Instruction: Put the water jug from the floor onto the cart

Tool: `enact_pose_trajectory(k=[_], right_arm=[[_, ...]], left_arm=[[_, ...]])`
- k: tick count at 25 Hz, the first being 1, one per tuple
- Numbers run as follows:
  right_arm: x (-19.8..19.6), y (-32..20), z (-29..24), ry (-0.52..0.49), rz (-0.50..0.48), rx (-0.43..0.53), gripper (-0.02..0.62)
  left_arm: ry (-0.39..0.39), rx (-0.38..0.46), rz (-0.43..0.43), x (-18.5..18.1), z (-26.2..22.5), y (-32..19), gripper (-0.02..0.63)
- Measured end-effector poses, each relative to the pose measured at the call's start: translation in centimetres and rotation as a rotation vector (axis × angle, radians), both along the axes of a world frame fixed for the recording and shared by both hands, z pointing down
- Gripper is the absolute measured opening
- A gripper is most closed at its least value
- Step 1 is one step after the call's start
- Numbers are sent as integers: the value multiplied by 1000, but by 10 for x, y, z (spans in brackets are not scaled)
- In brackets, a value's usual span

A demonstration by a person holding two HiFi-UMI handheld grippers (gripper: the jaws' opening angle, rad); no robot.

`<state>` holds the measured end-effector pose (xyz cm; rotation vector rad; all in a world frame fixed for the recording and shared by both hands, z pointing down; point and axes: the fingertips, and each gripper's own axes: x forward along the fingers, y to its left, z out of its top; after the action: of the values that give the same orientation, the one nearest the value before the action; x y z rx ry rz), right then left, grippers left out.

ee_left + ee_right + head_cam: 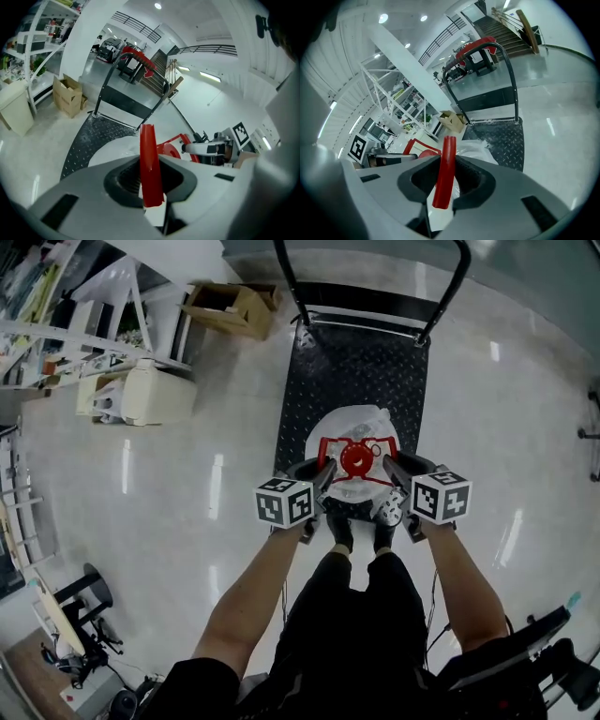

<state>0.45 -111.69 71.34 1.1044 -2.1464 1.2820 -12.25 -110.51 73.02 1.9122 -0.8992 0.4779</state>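
Head view: the water jug (356,424), clear-bodied with a red carry frame (357,461) on top, is seen straight ahead of the person, over the near end of the cart (323,381). Whether its base rests on the deck cannot be told. The left claw (320,474) and right claw (393,471) are set on opposite sides of the frame, with the jug between them and neither claw nearer. The deck's long axis runs away from the person toward the push handle (441,306).

Left gripper view: the jaws are closed narrowly on an upright red bar of the frame. The deck lies ahead and below.

Right gripper view: the jaws are clamped on another red bar, with the deck ahead to the right. The remaining travel is judged to be downward only.
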Motion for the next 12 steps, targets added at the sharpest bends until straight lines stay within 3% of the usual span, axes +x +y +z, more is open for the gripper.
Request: enact_pose_trajectory(k=[12], right_arm=[[3, -6, 33, 10, 13, -1, 91]], left_arm=[[-5, -38, -39, -24, 40, -5, 54]])
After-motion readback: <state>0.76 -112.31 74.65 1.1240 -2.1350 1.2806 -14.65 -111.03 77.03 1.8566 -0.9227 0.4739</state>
